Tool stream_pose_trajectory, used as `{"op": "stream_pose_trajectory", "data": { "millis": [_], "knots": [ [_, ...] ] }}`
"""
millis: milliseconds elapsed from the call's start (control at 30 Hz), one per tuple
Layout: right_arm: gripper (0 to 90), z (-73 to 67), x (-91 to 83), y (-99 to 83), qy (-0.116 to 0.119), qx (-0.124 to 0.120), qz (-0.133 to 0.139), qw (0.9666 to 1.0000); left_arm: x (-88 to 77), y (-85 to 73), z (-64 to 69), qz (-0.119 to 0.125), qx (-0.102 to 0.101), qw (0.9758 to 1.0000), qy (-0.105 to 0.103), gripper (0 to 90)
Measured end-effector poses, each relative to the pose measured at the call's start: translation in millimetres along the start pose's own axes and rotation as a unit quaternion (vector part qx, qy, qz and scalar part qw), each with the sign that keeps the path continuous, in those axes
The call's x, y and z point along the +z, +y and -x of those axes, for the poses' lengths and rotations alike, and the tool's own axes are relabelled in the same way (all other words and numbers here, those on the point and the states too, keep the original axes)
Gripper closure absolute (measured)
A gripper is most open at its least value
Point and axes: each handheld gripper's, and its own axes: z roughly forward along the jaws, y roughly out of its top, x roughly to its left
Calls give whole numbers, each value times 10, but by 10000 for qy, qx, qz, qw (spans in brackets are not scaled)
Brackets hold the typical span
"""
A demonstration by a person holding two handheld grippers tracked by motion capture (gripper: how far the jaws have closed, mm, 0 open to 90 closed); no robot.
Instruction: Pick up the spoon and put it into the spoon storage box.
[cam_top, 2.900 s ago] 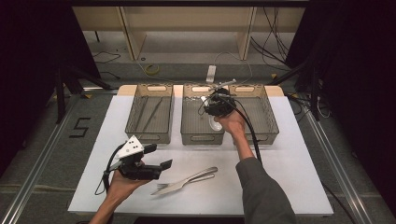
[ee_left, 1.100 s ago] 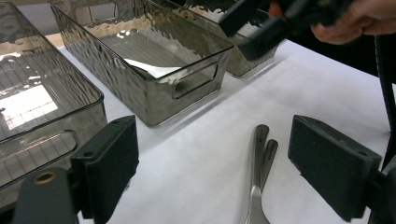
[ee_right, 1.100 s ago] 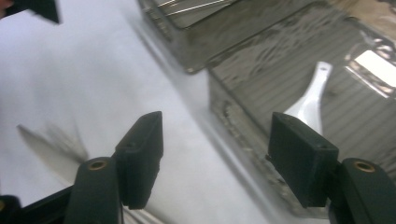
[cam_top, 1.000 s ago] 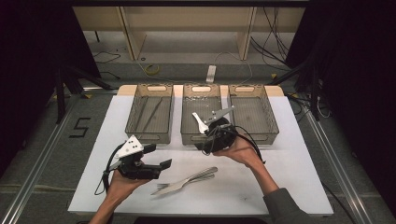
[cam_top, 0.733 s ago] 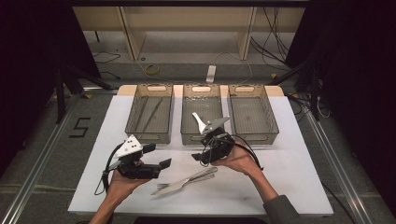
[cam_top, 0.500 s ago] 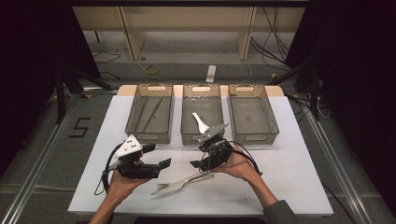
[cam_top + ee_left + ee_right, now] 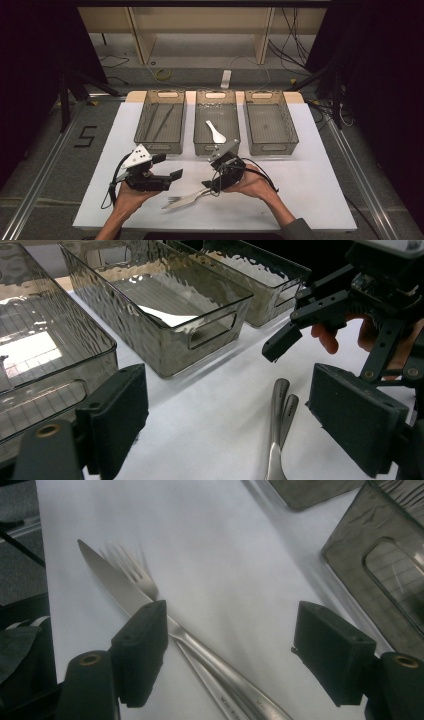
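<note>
Right now my right tool (image 7: 212, 184) hangs just over the handles of the knife (image 7: 125, 592) and fork (image 7: 142, 582), which lie side by side, touching, on the white tabletop (image 7: 310, 185) at about 6 o'clock of the middle bin (image 7: 216, 131). Its jaws stand wide, have just been opening, nothing pinched, handles below the gap. My left tool (image 7: 167, 174), at 9 o'clock of the cutlery, is also wide and empty. White spoon (image 7: 216, 132) lies in the middle bin.
</note>
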Motion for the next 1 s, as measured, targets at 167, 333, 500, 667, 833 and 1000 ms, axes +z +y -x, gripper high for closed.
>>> {"op": "stream_pose_trajectory", "data": {
  "millis": [167,333,500,667,833,1000],
  "knots": [
    [307,-17,55,0,-31,-121,-164,9998,6,1,0,2,-15,10000,1,157],
    [308,-52,123,4,12,-223,-369,9991,13,2,-3,6,-31,10000,11,156],
    [313,-86,208,1,47,-305,-545,9980,7,4,-8,34,-43,10000,17,156],
    [316,-129,287,-9,82,-388,-689,9968,7,4,-6,30,-21,10000,21,156],
    [318,-153,329,-16,95,-464,-768,9959,11,8,0,64,-45,10000,21,156],
    [318,-167,368,-18,117,-534,-851,9949,18,7,0,35,-28,10000,15,156]
  ]
}}
